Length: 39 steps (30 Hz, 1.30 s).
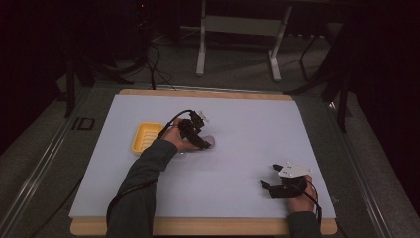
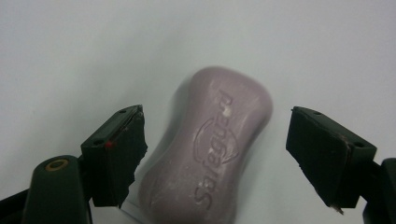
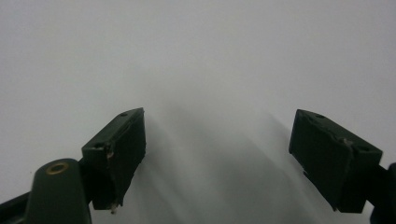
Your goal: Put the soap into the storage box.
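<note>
While both claws gape: one soap bar (image 2: 210,154), one yellow dish (image 1: 146,137), one table (image 1: 247,129)

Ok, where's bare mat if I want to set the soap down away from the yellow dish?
The mat lies bare from the soap bar across to the right gripper, along the far edge, and on the near strip between the forearms. It is crowded around the yellow dish, where the open left gripper straddles the soap.
</note>
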### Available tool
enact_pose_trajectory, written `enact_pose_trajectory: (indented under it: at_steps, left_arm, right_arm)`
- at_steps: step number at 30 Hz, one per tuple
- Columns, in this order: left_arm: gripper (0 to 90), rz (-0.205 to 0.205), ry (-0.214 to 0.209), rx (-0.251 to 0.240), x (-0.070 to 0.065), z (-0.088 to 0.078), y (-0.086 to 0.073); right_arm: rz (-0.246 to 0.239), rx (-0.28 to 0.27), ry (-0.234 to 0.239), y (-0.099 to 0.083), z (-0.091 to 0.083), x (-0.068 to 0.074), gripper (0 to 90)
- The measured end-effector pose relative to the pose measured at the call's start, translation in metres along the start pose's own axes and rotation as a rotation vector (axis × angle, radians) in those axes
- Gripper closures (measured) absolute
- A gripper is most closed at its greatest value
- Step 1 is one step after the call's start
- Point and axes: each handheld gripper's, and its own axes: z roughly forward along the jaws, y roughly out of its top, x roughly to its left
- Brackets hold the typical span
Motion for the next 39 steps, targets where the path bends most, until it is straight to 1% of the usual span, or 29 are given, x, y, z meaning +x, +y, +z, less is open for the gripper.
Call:
enact_pose_trajectory:
  at_steps: [2, 3, 4, 5, 7, 8, 12, 13, 15, 20, 21, 22, 23, 24, 28, 31, 32, 34, 36, 37, 39]
  left_arm:
    - [20.4, -0.004, 0.006, 0.004, 0.0, 0.001, 0.0]
    - [20.4, -0.014, 0.004, -0.01, 0.001, 0.003, -0.001]
    - [19.8, -0.022, 0.009, -0.012, 0.002, 0.005, -0.001]
    - [19.5, -0.027, -0.001, -0.015, 0.002, 0.006, -0.002]
    - [19.5, -0.02, 0.003, -0.001, 0.003, 0.009, -0.003]
    - [19.6, -0.026, -0.004, -0.001, 0.004, 0.011, -0.004]
    - [21.0, -0.031, -0.007, 0.009, 0.003, 0.015, -0.005]
    - [22.5, -0.019, -0.011, 0.02, 0.002, 0.015, -0.006]
    - [25.5, -0.001, -0.002, 0.028, 0.001, 0.014, -0.007]
    - [30.3, 0.005, 0.002, 0.039, -0.002, 0.014, -0.008]
    - [31.2, 0.016, 0.01, 0.057, -0.004, 0.013, -0.007]
    - [31.6, 0.025, 0.006, 0.065, -0.006, 0.013, -0.007]
    - [33.2, 0.034, 0.011, 0.076, -0.007, 0.012, -0.006]
    - [35.9, 0.042, 0.009, 0.087, -0.007, 0.011, -0.006]
    - [44.8, 0.031, -0.021, 0.111, -0.006, 0.009, -0.003]
    - [45.3, 0.038, -0.021, 0.135, -0.006, 0.01, 0.001]
    - [45.5, 0.035, -0.018, 0.133, -0.007, 0.011, 0.002]
    - [42.9, 0.035, -0.011, 0.135, -0.008, 0.013, 0.006]
    - [41.1, 0.038, -0.001, 0.149, -0.009, 0.016, 0.01]
    - [41.0, 0.045, 0.012, 0.163, -0.01, 0.017, 0.012]
    - [41.9, 0.045, 0.012, 0.163, -0.01, 0.017, 0.012]
  right_arm:
    - [0.0, 0.0, 0.0, 0.0, 0.0, 0.0, 18.3]
    - [0.0, 0.0, 0.0, 0.0, 0.0, 0.0, 18.3]
    - [-0.001, 0.0, 0.0, 0.0, 0.0, 0.0, 18.3]
    - [-0.001, -0.001, 0.0, 0.0, 0.0, 0.0, 18.3]
    - [-0.001, 0.0, 0.001, 0.0, 0.0, 0.0, 18.3]
    - [-0.001, -0.001, 0.001, 0.0, 0.0, 0.0, 18.3]
    - [-0.003, 0.0, 0.001, 0.0, 0.0, 0.0, 18.3]
    - [-0.004, 0.0, 0.001, 0.0, 0.0, 0.0, 18.3]
    - [-0.005, -0.001, 0.0, 0.0, 0.0, 0.0, 18.3]
    - [-0.007, 0.005, -0.001, 0.0, 0.001, 0.001, 18.3]
    - [-0.01, 0.006, -0.001, 0.0, 0.001, 0.001, 18.3]
    - [-0.01, 0.007, -0.002, 0.0, 0.001, 0.001, 18.3]
    - [-0.011, 0.007, -0.002, 0.0, 0.001, 0.001, 18.3]
    - [-0.012, 0.008, -0.002, 0.0, 0.001, 0.001, 18.3]
    - [-0.014, 0.01, -0.003, 0.0, 0.001, 0.001, 18.3]
    - [-0.015, 0.013, -0.003, 0.001, 0.002, 0.001, 18.3]
    - [-0.016, 0.013, -0.003, 0.001, 0.002, 0.001, 18.3]
    - [-0.016, 0.014, -0.002, 0.001, 0.002, 0.001, 18.3]
    - [-0.016, 0.015, -0.002, 0.001, 0.002, 0.001, 18.3]
    - [-0.015, 0.015, -0.002, 0.001, 0.002, 0.001, 18.3]
    - [-0.016, 0.016, -0.002, 0.001, 0.002, 0.001, 18.3]
